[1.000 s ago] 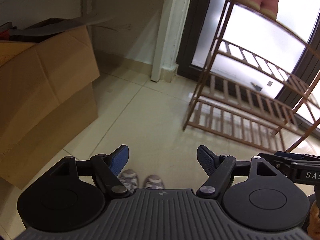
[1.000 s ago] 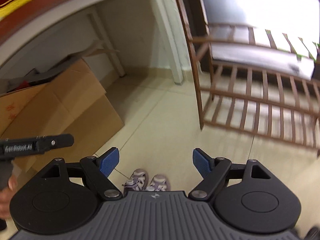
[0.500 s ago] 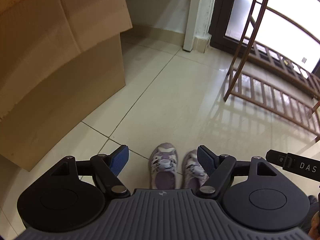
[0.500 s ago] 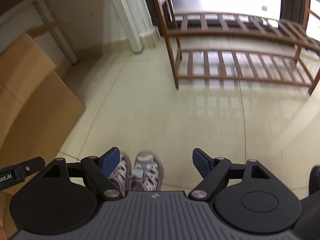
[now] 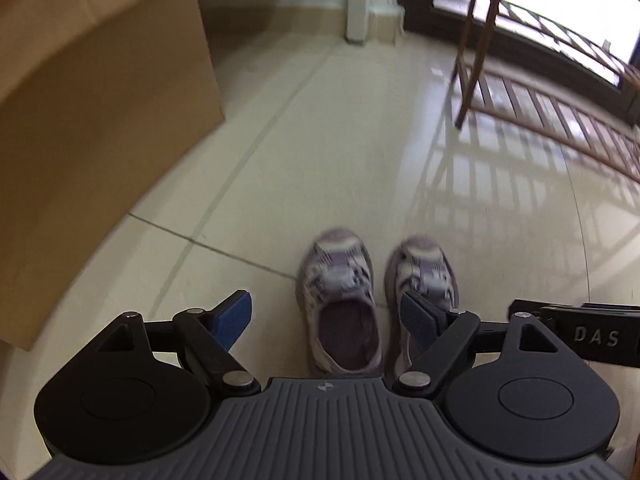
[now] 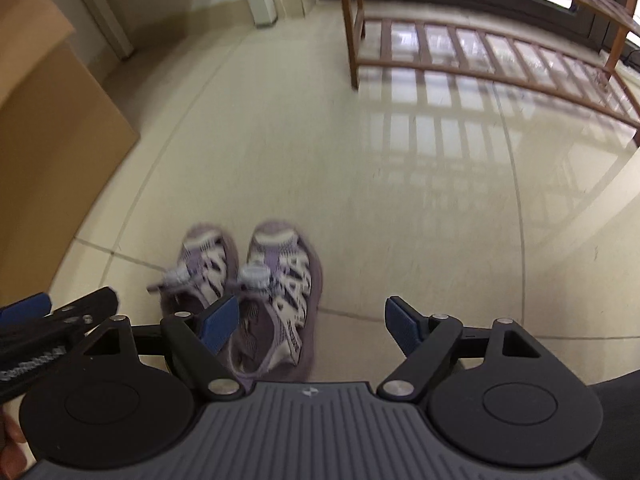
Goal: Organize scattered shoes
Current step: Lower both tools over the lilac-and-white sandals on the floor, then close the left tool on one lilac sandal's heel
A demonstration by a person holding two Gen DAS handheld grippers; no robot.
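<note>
Two purple-and-white shoes stand side by side on the pale tiled floor, toes pointing away from me. In the left wrist view the left shoe [image 5: 340, 304] lies below and between the pads of my left gripper [image 5: 326, 320], whose jaws are opening and touch nothing. The right shoe [image 5: 424, 268] is partly hidden behind that gripper's right pad. In the right wrist view my right gripper [image 6: 311, 325] hangs open over the right shoe [image 6: 286, 276], apart from it, with the left shoe [image 6: 200, 260] beside its left pad.
A brown cardboard box [image 5: 100, 100] stands on the left, close to the shoes. A wooden slatted shoe rack [image 6: 480, 60] stands at the back right by the bright glass door. A white door frame [image 5: 356, 0] rises behind.
Both grippers have dropped toward the floor and tilted down, so the shoes look larger and sit between the pads. The left jaws stand a little wider.
</note>
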